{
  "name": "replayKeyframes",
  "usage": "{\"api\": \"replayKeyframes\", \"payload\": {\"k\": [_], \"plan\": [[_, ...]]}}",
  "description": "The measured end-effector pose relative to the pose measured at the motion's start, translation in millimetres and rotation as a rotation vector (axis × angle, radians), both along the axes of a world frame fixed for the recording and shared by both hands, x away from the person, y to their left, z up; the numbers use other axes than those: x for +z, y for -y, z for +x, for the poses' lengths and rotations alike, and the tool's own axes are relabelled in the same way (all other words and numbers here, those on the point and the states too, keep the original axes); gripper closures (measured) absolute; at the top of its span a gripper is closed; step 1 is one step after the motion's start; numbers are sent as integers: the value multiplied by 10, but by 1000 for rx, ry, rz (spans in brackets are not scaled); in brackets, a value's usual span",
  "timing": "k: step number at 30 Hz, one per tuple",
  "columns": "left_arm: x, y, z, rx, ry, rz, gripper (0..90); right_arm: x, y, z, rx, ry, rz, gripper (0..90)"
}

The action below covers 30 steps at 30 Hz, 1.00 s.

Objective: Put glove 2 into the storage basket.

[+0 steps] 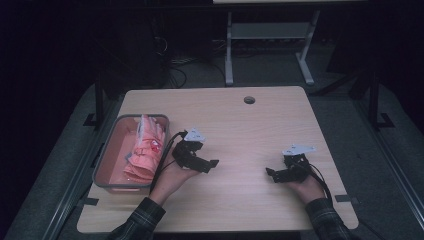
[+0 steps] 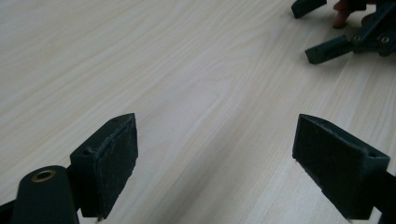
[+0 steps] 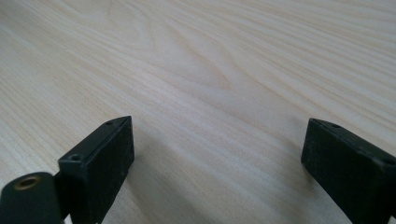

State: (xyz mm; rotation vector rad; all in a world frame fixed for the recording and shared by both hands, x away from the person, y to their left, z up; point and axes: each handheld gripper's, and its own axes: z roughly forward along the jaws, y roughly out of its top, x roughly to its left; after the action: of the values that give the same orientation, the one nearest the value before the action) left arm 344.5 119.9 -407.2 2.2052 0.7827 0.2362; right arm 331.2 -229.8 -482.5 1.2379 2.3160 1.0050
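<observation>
My left gripper rests low over the light wooden table, just right of a grey bin. In the left gripper view its jaws stand wide apart, open, with bare wood between them. My right gripper sits near the table's front right, pointing left toward the other one. It is open too, with nothing but wood grain between its jaws. The left gripper view also catches the right gripper at its top right. Pink-orange packets or cloth lie heaped in the bin.
The bin takes up the table's left side, close to the left hand. A round cable hole sits at the table's far edge. Behind the table stands a white desk frame on dark floor. Bare wood lies between the grippers.
</observation>
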Motion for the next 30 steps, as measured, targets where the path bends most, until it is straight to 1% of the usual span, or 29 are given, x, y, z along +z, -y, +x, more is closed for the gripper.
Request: {"api": "replayKeyframes", "payload": {"k": [2,4,7,14,16,19,21,23,27,29,30], "plan": [[-60,26,-16,-8,3,8,138,0,0,0,0,0,0,92],[-124,54,-35,-6,3,16,138,0,0,0,1,0,0,92],[-210,77,-51,-20,4,43,138,0,1,1,1,1,0,92],[-370,102,-85,-33,22,53,139,0,0,0,1,0,0,92],[-409,113,-90,-33,18,48,138,-1,0,0,1,1,0,91],[-462,122,-88,-39,16,56,138,0,0,0,1,0,0,92],[-494,127,-87,-37,26,67,138,0,1,0,1,0,0,92],[-530,127,-83,-34,18,59,138,0,1,1,1,0,0,92],[-599,135,-81,-35,14,65,138,0,1,0,1,0,-1,92],[-630,143,-81,-44,14,70,138,0,0,0,1,1,-1,92],[-648,151,-83,-45,14,79,138,-1,1,1,1,1,0,91]]}}
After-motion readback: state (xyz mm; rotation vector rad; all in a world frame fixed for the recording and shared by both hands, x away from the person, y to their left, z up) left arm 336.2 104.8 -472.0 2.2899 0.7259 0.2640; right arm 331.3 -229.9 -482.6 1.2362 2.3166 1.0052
